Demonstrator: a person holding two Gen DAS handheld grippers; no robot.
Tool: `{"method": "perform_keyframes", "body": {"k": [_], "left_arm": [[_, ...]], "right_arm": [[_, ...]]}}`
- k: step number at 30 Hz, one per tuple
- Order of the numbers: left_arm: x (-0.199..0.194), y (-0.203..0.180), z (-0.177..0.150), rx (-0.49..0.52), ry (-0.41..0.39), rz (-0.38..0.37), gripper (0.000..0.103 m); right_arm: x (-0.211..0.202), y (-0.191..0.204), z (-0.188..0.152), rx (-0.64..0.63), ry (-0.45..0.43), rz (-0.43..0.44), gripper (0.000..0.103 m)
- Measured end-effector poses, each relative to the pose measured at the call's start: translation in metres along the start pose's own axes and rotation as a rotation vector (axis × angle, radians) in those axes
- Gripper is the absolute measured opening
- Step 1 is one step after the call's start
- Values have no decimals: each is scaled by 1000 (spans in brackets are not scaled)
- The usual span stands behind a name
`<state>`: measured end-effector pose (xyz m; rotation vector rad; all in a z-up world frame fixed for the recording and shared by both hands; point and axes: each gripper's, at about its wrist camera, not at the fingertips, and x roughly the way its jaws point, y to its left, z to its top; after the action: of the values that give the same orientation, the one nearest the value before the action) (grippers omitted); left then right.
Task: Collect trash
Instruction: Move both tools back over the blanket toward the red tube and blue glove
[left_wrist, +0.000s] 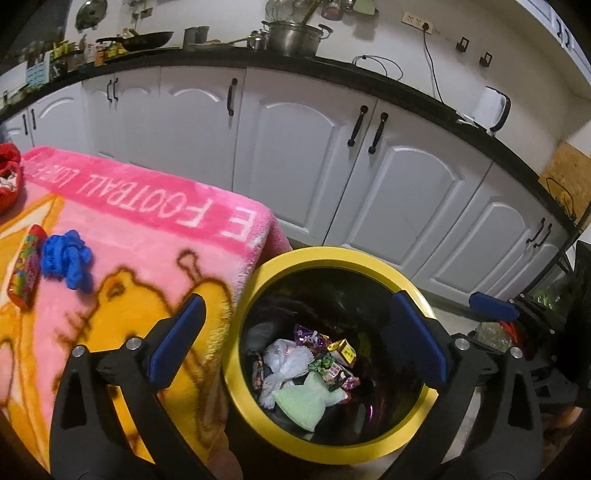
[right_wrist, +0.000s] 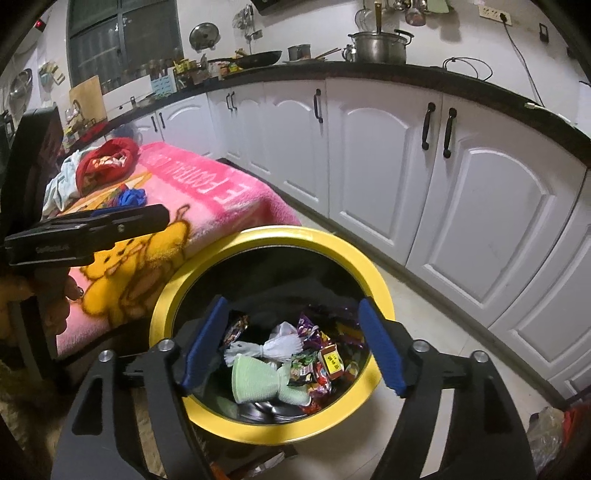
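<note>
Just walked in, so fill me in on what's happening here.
A person is collecting trash with two handheld grippers. Both the left gripper and right gripper hang open and empty over the yellow-rimmed bin, which already holds wrappers and a green cloth. A blue crumpled item and a candy packet still lie on the pink blanket.

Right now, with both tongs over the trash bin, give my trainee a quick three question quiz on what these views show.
1. True or false: the left tongs are clamped on a wrapper.
2. Which lies on the pink blanket? A) blue crumpled item B) kettle C) steel pot
3. Fill in: the bin's rim is coloured ____.

Key:
1. False; both the left and the right tongs stand open and empty above the bin.
2. A; the blue crumpled item lies beside a colourful candy packet.
3. Yellow; a pale green cloth and snack wrappers lie inside.
</note>
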<state>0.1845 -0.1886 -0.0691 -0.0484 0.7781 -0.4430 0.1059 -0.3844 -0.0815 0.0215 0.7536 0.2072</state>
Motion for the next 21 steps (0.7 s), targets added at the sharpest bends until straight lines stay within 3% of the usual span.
{"method": "perform_keyframes", "body": {"k": [8, 21], "left_arm": [[-20, 10, 2, -7, -36, 40, 92], [-54, 25, -1, -7, -109, 94, 92]], "right_arm": [[-8, 6, 7, 5, -32, -13, 82], [-20, 27, 23, -20, -73, 6, 82]]}}
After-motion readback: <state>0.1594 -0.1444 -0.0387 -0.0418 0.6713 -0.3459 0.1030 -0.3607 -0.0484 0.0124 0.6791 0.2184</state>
